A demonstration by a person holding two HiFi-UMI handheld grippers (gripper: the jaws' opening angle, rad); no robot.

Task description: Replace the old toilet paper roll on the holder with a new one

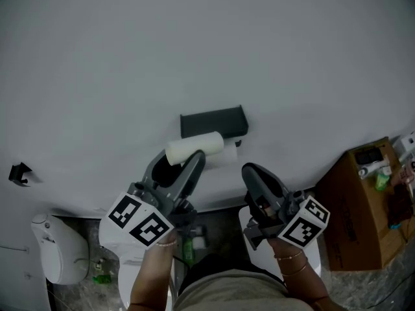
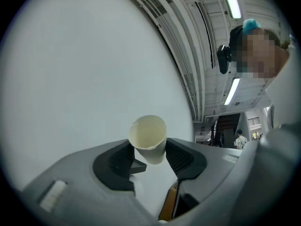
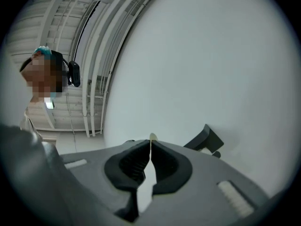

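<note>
Toilet roll tube (image 1: 194, 148), cream and bare of paper, sits off the holder (image 1: 214, 120), just below and in front of it, clamped crosswise in the left gripper (image 1: 180, 162). The right gripper (image 1: 249, 170) hangs just to the right of it, jaws pressed together. From above, the dark holder looks empty on the white wall (image 1: 194, 44), with a small white bit of paper (image 1: 228, 153) hanging just under it. I see no fresh roll anywhere. The left gripper view adds that the tube (image 2: 148, 138) is hollow and thin-walled, its open end facing the camera, with the left gripper (image 2: 149, 152) pressing a ribbed pad against each side near one end. The right gripper view shows a thin pale strip (image 3: 151, 137) nipped between the pads of the right gripper (image 3: 150, 147), probably paper, and the holder (image 3: 204, 138) off to the right. I cannot tell whether that strip is the white bit under the holder. As for risks, the thin card could buckle under a hard squeeze, or the tube could swing and slip because it is held near one end. The strip could tear if the hands move apart. The right gripper has to drop it before it can fetch a new roll.
</note>
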